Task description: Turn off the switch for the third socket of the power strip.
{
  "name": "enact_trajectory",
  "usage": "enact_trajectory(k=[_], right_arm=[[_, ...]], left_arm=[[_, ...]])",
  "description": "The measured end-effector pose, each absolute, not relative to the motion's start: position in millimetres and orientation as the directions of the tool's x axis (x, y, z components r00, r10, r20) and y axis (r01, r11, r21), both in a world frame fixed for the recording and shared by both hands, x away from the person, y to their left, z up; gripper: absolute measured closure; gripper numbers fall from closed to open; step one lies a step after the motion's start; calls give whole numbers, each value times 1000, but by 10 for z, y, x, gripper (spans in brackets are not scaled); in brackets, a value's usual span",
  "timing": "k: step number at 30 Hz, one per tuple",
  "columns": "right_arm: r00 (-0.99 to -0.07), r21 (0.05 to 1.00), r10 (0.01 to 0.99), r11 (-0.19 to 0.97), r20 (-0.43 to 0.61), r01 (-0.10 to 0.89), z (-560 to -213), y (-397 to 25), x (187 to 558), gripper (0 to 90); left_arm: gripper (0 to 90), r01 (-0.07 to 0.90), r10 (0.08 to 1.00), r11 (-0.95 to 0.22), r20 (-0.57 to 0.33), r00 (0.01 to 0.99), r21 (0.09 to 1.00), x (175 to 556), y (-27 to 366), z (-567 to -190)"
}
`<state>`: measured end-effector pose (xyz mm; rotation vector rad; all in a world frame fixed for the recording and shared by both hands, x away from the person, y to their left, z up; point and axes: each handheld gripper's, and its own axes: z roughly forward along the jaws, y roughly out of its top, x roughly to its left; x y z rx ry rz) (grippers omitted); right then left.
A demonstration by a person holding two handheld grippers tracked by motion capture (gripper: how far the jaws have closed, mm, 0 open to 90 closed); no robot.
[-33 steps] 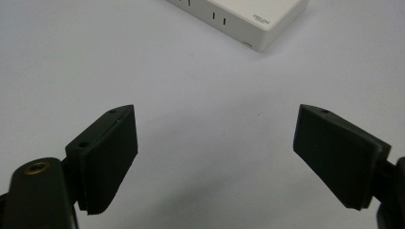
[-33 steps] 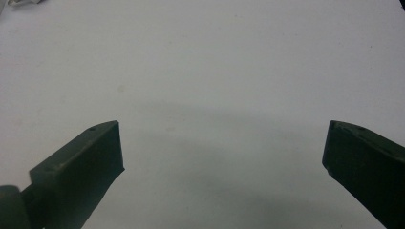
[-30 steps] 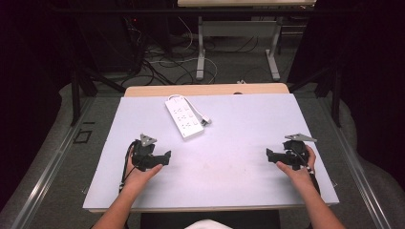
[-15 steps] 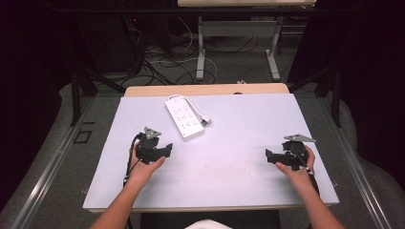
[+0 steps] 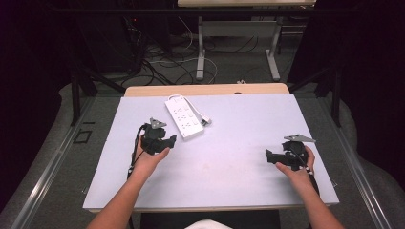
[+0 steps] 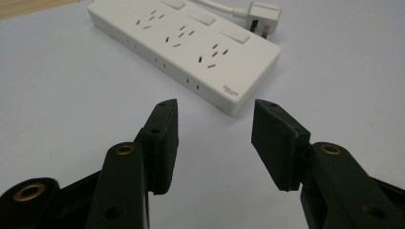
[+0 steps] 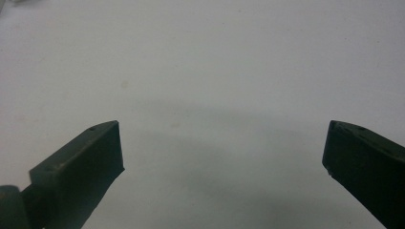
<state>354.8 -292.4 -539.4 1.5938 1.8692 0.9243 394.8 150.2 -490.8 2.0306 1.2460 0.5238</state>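
Mostly bare table (image 5: 239, 191); white strip (image 5: 183, 123) lies flat at far left-centre, plug (image 5: 205, 121) beside it. Left gripper (image 5: 168, 141) just short of the strip's near end, jaws apart, empty. Right gripper (image 5: 268, 156) well apart, jaws wide, empty

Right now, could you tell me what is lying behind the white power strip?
Behind the power strip lie its white plug and a short run of cord on the pale table cover. Where the cord joins the strip is hidden by the strip's body.
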Motion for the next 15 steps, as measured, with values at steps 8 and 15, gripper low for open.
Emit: enact_trajectory(k=[8,15], right_arm=[[-185,766,982,85,45,638,-5406,-2922,3552,0],[-185,766,981,82,49,638,-5409,-2921,3553,0]], left_arm=[[518,620,899,-271,-37,437,736,4078,1455,-4782],[535,624,894,-261,-60,445,736,4173,1417,-4700]])
